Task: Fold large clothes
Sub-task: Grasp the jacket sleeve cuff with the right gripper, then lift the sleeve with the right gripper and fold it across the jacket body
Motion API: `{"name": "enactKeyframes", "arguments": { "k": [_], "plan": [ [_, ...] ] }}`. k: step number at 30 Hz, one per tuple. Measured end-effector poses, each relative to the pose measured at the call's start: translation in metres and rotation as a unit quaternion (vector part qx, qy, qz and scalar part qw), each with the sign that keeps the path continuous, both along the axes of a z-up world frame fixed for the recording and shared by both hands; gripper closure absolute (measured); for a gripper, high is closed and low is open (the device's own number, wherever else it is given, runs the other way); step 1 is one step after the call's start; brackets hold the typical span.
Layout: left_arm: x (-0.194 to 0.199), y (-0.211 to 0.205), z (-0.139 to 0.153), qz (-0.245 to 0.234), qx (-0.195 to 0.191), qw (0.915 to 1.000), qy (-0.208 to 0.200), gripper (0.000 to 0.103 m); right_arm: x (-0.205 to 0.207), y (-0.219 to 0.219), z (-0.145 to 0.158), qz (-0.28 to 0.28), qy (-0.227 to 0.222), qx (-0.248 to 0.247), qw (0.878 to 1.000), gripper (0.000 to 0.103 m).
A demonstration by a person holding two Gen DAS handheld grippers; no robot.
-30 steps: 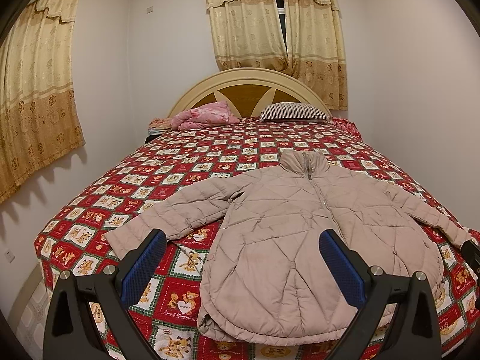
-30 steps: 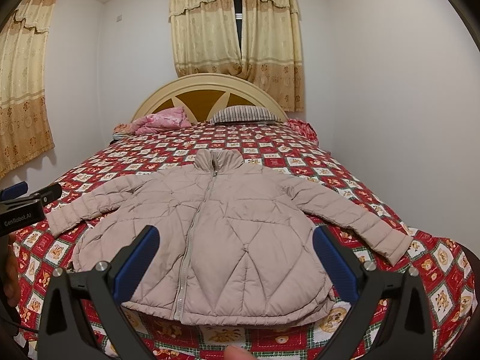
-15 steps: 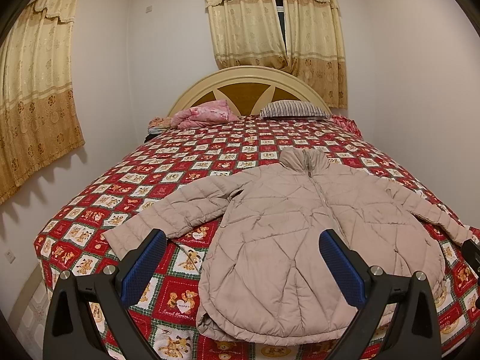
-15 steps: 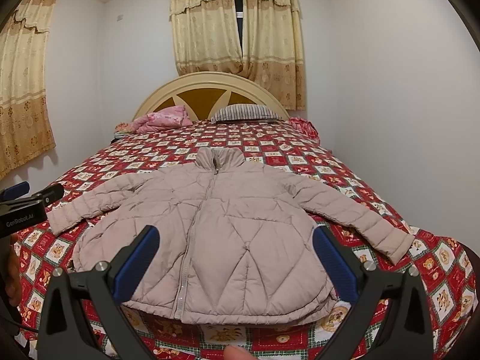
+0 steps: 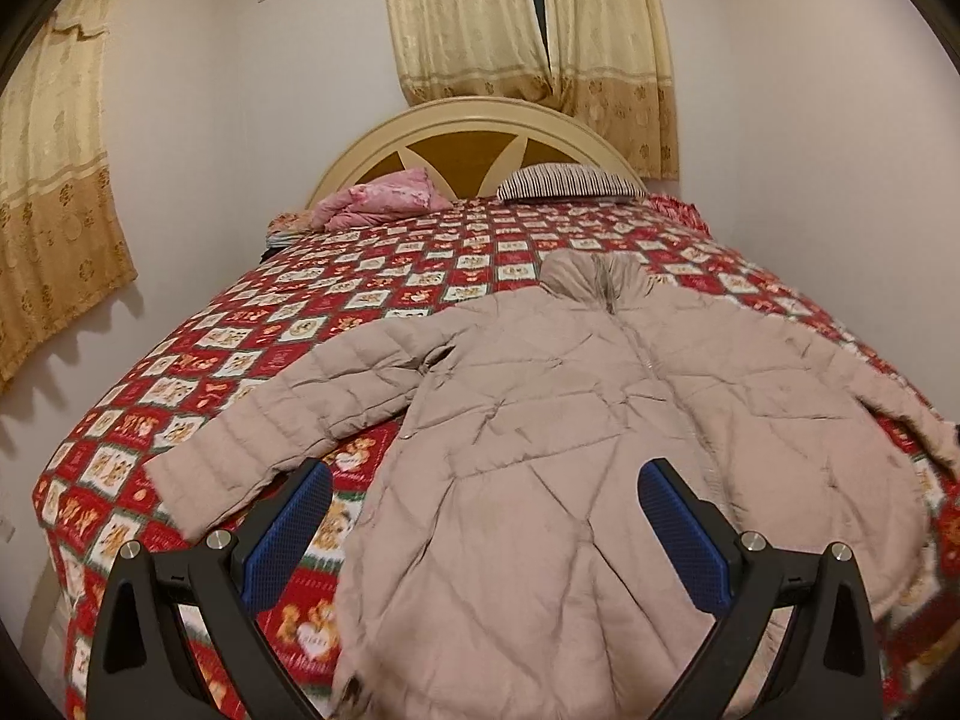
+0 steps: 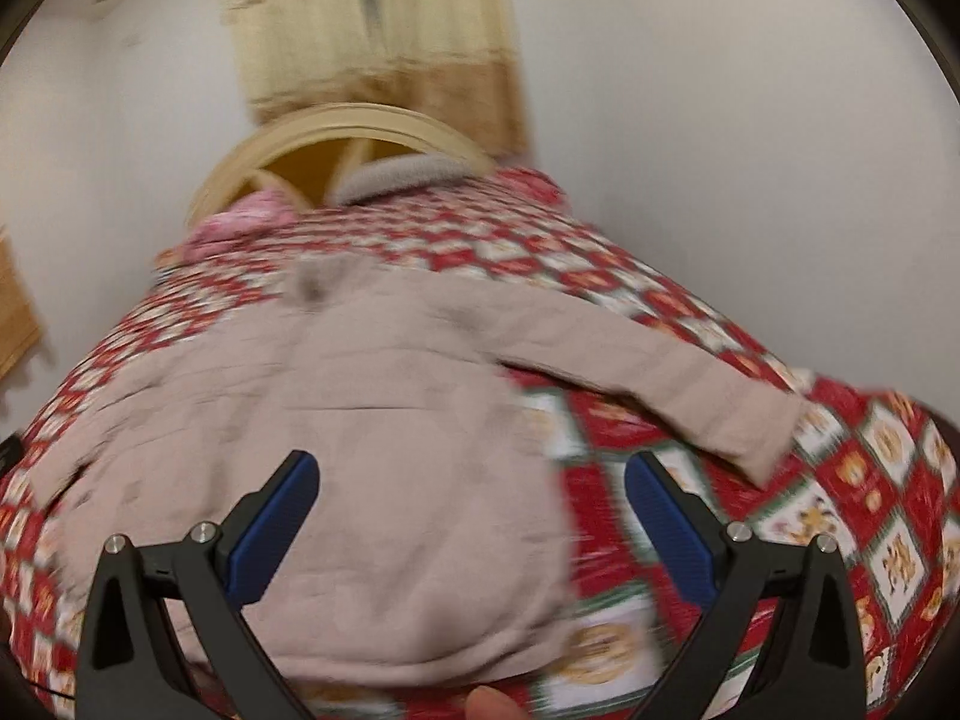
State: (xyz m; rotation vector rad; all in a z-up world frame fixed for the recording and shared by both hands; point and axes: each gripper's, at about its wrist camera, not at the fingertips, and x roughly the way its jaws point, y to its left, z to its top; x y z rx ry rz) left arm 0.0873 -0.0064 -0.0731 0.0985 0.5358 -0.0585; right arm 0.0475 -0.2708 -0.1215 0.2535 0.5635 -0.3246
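A beige quilted jacket [image 5: 570, 438] lies flat and face up on the bed, collar toward the headboard, both sleeves spread out. My left gripper [image 5: 486, 516] is open and empty, above the jacket's lower left part, near its left sleeve [image 5: 288, 420]. My right gripper [image 6: 471, 510] is open and empty, above the jacket's [image 6: 336, 450] lower right edge, near the right sleeve [image 6: 660, 384]. The right wrist view is blurred by motion.
The bed has a red checked bedspread [image 5: 252, 336] and a cream headboard [image 5: 468, 138]. A pink bundle [image 5: 384, 204] and a striped pillow [image 5: 570, 180] lie at the head. Walls stand close on the left and right; curtains [image 5: 528, 24] hang behind.
Both grippers have moved forward and down toward the jacket. The right one has swung to the right and its view is now blurred. Both stay open.
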Motion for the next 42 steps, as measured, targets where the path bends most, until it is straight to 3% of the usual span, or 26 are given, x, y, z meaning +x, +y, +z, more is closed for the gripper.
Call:
{"name": "enactKeyframes", "arguments": {
  "k": [3,8,15,22,26,28,34,42],
  "plan": [
    [0.027,-0.004,-0.010,-0.001,0.002,1.0000,0.006,0.001,0.001,-0.046,-0.014,-0.050,0.023,0.028,0.998,0.000],
    [0.073,-0.008,-0.018,0.007,0.027,0.9996,-0.002,0.001,-0.003,-0.121,-0.036,-0.130,0.066,0.080,0.986,0.011],
    [0.134,-0.002,-0.038,0.037,0.051,0.9979,0.015,0.001,0.014,-0.176,-0.036,-0.178,0.096,0.059,0.978,0.020],
    [0.155,0.002,-0.076,0.053,0.047,0.9954,0.065,0.001,0.045,-0.183,-0.059,-0.155,0.160,0.044,0.974,0.037],
    [0.158,0.002,-0.086,0.051,0.038,0.9949,0.078,0.001,0.053,-0.182,-0.068,-0.133,0.162,0.043,0.977,0.075],
    [0.158,0.004,-0.085,0.050,0.030,0.9952,0.079,0.001,0.058,-0.177,-0.065,-0.122,0.167,0.027,0.978,0.088],
    [0.145,0.012,-0.072,0.048,0.010,0.9968,0.062,0.001,0.064,-0.189,-0.047,-0.129,0.157,0.020,0.979,0.093],
    [0.130,0.019,-0.059,0.045,-0.009,0.9978,0.047,0.001,0.089,-0.180,0.015,-0.131,0.129,-0.060,0.981,0.093]
  ]
}}
